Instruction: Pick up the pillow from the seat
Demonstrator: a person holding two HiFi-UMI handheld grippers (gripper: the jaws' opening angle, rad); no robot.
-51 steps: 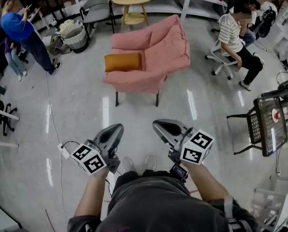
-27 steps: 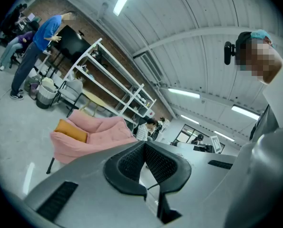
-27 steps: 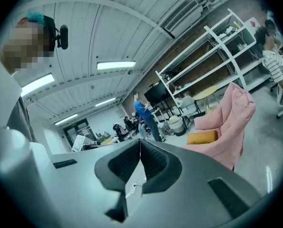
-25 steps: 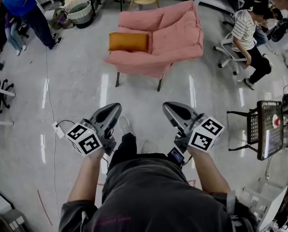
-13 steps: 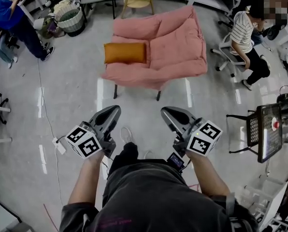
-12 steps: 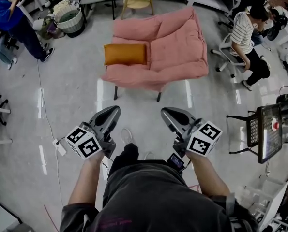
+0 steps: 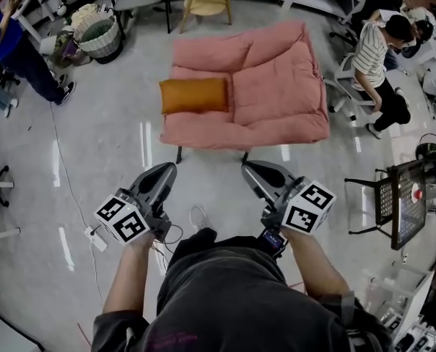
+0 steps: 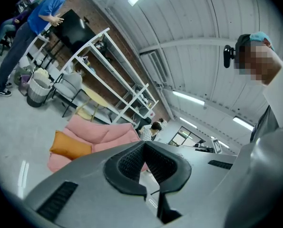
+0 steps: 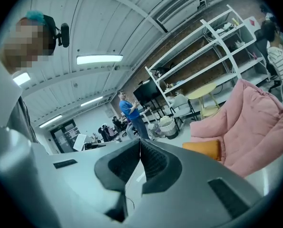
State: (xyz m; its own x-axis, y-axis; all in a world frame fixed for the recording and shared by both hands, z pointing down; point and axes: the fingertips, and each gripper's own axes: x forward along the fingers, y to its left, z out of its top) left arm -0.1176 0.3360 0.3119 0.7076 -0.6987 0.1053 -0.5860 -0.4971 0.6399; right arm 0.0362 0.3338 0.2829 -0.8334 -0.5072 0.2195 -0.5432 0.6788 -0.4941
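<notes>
An orange pillow [image 7: 194, 95] lies on the left half of the seat of a pink cushioned armchair [image 7: 269, 94]. It also shows small as the pillow [image 8: 70, 146] in the left gripper view and the pillow [image 9: 203, 149] in the right gripper view. My left gripper [image 7: 164, 173] hangs over the floor just short of the chair's front edge, jaws shut with nothing in them. My right gripper [image 7: 251, 171] is level with it on the right, also shut and empty. Both are well short of the pillow.
A woven basket [image 7: 98, 38] and a person in blue [image 7: 16, 46] are at the far left. A round wooden stool [image 7: 206, 2] stands behind the chair. A seated person in a striped shirt [image 7: 375, 61] is to the right, a black wire cart [image 7: 397, 200] nearer. A cable and power strip [image 7: 97, 239] lie left.
The armchair and pillow have grown larger and nearer in the head view as I walk toward them. Both grippers stay shut and keep their places in front of me.
</notes>
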